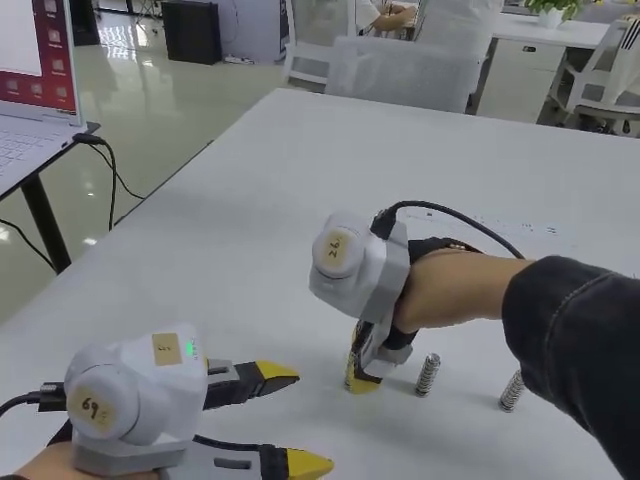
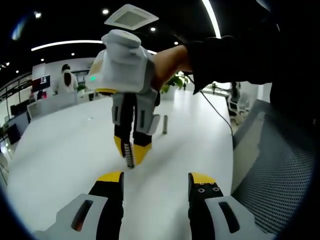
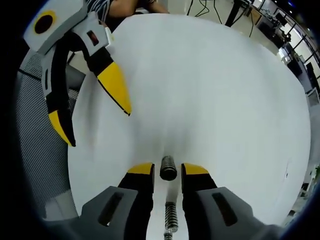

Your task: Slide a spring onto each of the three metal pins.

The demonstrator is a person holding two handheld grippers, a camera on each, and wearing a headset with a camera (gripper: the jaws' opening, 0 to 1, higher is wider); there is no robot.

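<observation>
I find the right gripper (image 1: 362,381) held tips-down over the flat white tabletop (image 1: 250,220). Its yellow-tipped jaws are drawn narrow and clamp a small grey coiled metal spring (image 2: 129,154).

In the left gripper view the held spring runs lengthwise between the jaw tips. Its long axis is near upright with a slight lean, and its lower end points at the tabletop. I cannot tell whether that end touches the surface. In the right gripper view I see the same spring end-on, its axis running away from the camera along the jaws toward the table. I cannot tell whether a pin sits beneath it or inside it.

In the head view, two more grey coil springs stand upright on the tabletop to the right of the right gripper. The nearer standing spring (image 1: 428,374) is just beside the jaw tips. The farther standing spring (image 1: 512,390) is beyond it, close to the edge of the person's dark sleeve (image 1: 570,340). The jaw tips and these two springs lie roughly in a row. I cannot make out pins inside them.

The left gripper (image 1: 312,420) sits low at the near left with its jaws spread wide and nothing between them. It points toward the right gripper and is well apart from it.
</observation>
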